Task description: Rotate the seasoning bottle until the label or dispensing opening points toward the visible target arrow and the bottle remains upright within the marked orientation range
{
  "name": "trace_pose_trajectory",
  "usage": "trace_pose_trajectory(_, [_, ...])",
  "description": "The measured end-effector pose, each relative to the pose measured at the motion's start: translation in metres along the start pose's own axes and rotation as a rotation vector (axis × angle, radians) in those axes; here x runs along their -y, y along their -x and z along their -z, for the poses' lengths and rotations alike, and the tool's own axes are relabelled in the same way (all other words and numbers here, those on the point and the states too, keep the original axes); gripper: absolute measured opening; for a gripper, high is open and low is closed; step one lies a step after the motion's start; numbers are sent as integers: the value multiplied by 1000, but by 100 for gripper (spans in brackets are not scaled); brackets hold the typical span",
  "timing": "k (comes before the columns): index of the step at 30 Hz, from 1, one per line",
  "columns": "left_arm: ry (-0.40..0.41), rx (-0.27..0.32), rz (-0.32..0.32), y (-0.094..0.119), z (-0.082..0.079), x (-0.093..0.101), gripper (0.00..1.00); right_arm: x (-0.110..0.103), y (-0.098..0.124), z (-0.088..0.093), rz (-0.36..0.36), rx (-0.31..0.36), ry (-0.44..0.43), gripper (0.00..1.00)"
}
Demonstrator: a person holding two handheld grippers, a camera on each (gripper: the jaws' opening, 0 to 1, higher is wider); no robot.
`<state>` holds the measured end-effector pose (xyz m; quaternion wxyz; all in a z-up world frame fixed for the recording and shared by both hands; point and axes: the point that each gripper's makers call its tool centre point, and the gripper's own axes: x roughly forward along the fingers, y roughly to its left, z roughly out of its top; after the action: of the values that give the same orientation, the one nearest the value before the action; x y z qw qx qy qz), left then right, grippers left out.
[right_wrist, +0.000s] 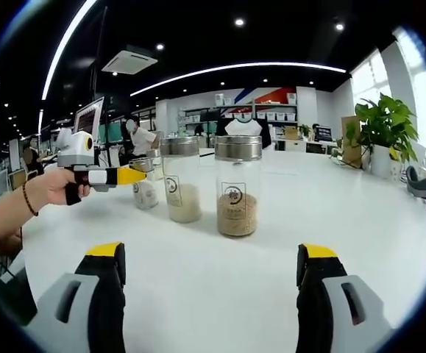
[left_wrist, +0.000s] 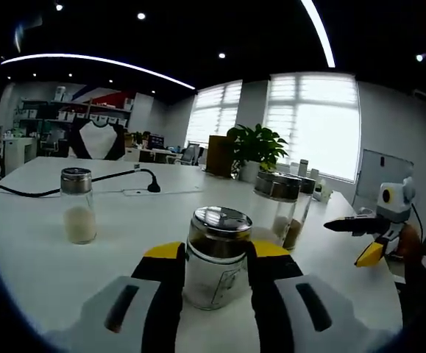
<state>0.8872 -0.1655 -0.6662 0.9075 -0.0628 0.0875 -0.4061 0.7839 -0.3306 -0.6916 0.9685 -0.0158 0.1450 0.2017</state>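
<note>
Left gripper view. My left gripper (left_wrist: 216, 276): jaws closed in against the sides of the seasoning bottle (left_wrist: 216, 257), which stands upright on the white table (left_wrist: 36, 250) between the yellow-tipped jaws. Bottle: glass, metal shaker lid, pale label with a printed mark turned roughly toward my camera. A second shaker jar (left_wrist: 78, 204) with white contents stands well apart on the left; two more jars (left_wrist: 282, 206) stand just behind the held bottle on the right. My right gripper (left_wrist: 371, 224) comes in from the right, clear of every jar. Black cable (left_wrist: 87, 182) across the far table; potted plant (left_wrist: 255, 151) by the window.

Right gripper view. My right gripper (right_wrist: 209, 272): jaws spread wide, nothing between them, hanging over bare table. Ahead: jar of brown granules (right_wrist: 237, 185) and jar of white granules (right_wrist: 181, 179), labels facing me. My left hand (right_wrist: 51, 187) holds the left gripper at the left.

Progress, as I judge it: bottle gripped and upright; no target arrow or marked range is visible, so I cannot tell whether any rotation remains.
</note>
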Motion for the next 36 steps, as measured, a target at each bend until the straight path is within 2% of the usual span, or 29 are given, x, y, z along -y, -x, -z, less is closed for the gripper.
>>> trace_pose_trajectory(1, [10,-1,-18,1,0,-2,35,0,0,0,-1,2,0,100])
trace_pose_trajectory(3, [-21,0,-36,4,-1,-4,38,0,1,-1,1,4,3,100])
trace_pose_trajectory(8, [18,24,-25,11,-5,-2,39,3,2,-2,9,7,-2,100])
trace_pose_trajectory(15, [-15,10,-46,24,-1,3,39,0,2,-4,1,19,-13,99])
trace_pose_trajectory(17, [-48,-12,-68,28,2,1,39,0,3,-5,1,23,-11,99])
trace_pose_trajectory(22, [-77,-13,-102,40,1,0,39,1,4,-9,8,36,-9,99])
trace_pose_trajectory(23, [-105,-37,-131,45,4,-3,39,1,4,-9,8,37,-7,99])
trace_pose_trajectory(25, [-148,-41,-149,50,3,-2,39,2,5,-8,9,33,-7,99])
trace_pose_trajectory(30, [-139,-29,-158,64,2,3,39,0,3,-7,5,28,-12,99])
trace_pose_trajectory(33, [-107,-5,-146,69,1,7,39,-3,3,-7,-3,33,-13,99])
trace_pose_trajectory(36, [-116,-6,-159,74,2,7,39,-4,3,-8,-6,39,-13,99])
